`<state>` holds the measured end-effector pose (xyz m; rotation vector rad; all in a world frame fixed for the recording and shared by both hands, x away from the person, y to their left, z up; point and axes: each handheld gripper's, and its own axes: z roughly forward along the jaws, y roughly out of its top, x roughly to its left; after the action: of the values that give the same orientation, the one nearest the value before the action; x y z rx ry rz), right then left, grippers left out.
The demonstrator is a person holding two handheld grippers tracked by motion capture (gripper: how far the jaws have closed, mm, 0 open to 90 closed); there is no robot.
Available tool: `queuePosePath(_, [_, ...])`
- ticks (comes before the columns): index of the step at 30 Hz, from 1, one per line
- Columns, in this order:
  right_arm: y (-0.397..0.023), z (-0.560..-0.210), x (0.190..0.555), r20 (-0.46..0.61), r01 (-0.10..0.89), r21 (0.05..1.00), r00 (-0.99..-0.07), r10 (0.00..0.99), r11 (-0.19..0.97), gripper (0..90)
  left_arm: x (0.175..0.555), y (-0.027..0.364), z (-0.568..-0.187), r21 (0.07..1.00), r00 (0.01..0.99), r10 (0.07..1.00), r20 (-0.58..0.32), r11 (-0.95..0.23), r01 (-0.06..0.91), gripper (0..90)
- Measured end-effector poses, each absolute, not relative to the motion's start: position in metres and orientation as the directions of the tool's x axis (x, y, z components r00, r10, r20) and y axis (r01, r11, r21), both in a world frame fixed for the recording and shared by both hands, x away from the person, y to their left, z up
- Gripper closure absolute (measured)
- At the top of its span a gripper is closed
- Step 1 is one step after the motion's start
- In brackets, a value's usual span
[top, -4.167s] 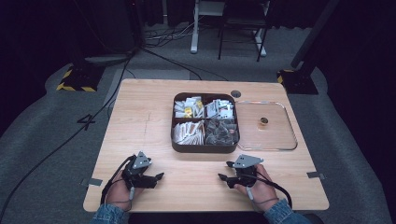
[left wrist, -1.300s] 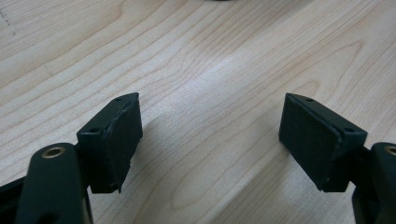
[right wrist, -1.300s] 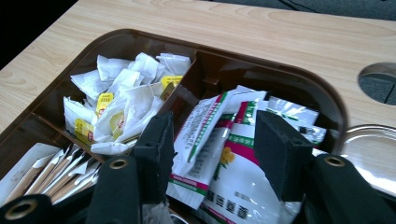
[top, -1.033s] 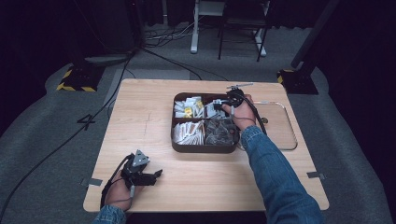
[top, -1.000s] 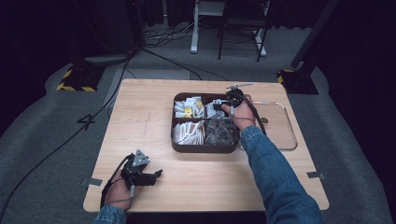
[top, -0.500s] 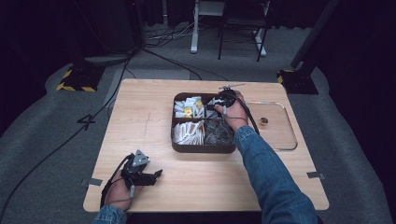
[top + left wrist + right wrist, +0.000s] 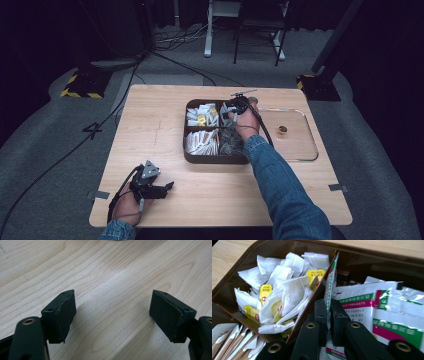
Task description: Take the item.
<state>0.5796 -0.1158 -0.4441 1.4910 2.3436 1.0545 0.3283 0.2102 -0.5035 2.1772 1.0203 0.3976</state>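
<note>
Now the right gripper (image 7: 329,315) pinches a green-and-white packet (image 7: 332,287) in the box's (image 7: 215,159) far right compartment, apparently ready to lift, while the left gripper (image 7: 112,315) rests spread near the table's (image 7: 150,125) near left corner.

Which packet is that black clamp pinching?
Find the brown divided tray in the table's middle. In its far right compartment, the right gripper is shut on a white sachet with green and pink bands. Unlike its flat-lying neighbours, it stands on edge against the divider.

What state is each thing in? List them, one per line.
Left gripper: open, empty, over bare table.
Right gripper: shut on a green-and-white packet.
Organizer box: open, all four compartments filled.
Tea bags: piled loosely in their compartment.
Clear tray: flat, holding one small gold thing.
</note>
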Motion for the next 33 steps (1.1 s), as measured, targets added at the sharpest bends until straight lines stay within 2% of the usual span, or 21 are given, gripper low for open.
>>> queuePosePath(5, [-0.119,-0.436,0.576,0.230,0.716,0.662,-0.476,0.849,0.221,86.9,0.328,0.210,-0.504,0.699,0.644,0.765,-0.014,-0.453,0.553,22.2])
queuePosePath(16, [-0.137,-0.406,0.562,0.262,0.672,0.714,-0.516,0.816,0.196,87.0,0.328,0.210,-0.504,0.700,0.644,0.765,-0.017,-0.451,0.554,22.2])
queuePosePath(28, [-0.149,-0.382,0.532,0.332,0.633,0.753,-0.600,0.728,0.179,87.0,0.328,0.210,-0.504,0.699,0.645,0.764,-0.014,-0.453,0.553,22.2])
queuePosePath(33, [-0.153,-0.372,0.504,0.359,0.615,0.764,-0.658,0.662,0.197,87.1,0.328,0.210,-0.504,0.699,0.645,0.764,-0.015,-0.453,0.553,22.2])
